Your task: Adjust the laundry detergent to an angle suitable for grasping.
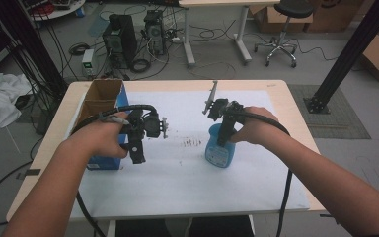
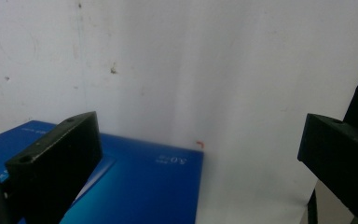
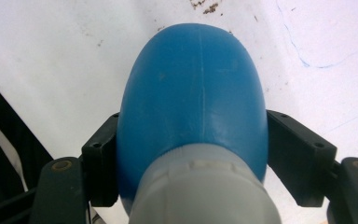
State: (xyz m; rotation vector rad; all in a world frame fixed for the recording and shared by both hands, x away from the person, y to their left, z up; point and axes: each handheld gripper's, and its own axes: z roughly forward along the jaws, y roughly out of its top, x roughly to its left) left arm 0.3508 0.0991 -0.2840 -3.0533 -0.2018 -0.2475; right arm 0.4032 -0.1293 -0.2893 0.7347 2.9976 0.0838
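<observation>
A blue spray bottle (image 1: 219,152) with a grey cap stands on the white sheet (image 1: 187,187) right of the middle. My right gripper (image 1: 223,134) comes down over its top. In the right gripper view the jaws flank the bottle's (image 3: 191,102) rounded shoulder just below the grey cap (image 3: 205,191). My right gripper's (image 3: 191,140) pads sit at the bottle's outline without visibly squeezing it. My left gripper (image 1: 138,148) hovers at the left beside a blue-sided cardboard box (image 1: 101,101). Its jaws stand wide apart with nothing between them, so my left gripper (image 2: 200,154) is open over the box's blue corner (image 2: 144,186) and the sheet.
Dark smudges (image 1: 192,143) mark the sheet between the two grippers. The open box stands at the table's left edge. Beyond the table lie computer towers (image 1: 121,39), cables, a stool (image 1: 284,29) and a black frame post (image 1: 345,54).
</observation>
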